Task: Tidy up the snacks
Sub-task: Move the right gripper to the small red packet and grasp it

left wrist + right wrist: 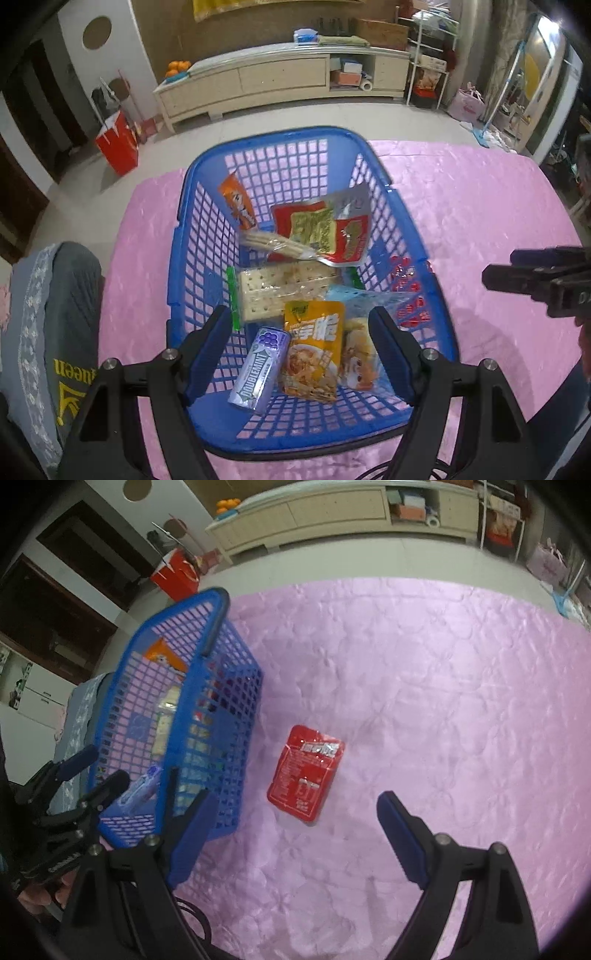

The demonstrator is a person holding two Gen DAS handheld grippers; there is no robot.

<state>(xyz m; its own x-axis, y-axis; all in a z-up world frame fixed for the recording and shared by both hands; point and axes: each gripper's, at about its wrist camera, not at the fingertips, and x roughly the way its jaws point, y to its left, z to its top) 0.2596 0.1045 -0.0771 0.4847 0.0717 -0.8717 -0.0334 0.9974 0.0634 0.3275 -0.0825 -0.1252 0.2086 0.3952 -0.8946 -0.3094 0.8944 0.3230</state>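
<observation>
Most snacks already sit in my blue basket (184,236), only the red packet (304,771) remains on the pink counter (424,686), both my left gripper (299,354) and right gripper (295,827) open, empty.

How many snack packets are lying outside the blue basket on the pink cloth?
1. A red packet lies flat on the pink cloth, just right of the blue basket. Others could be hidden behind the basket or out of view.
</observation>
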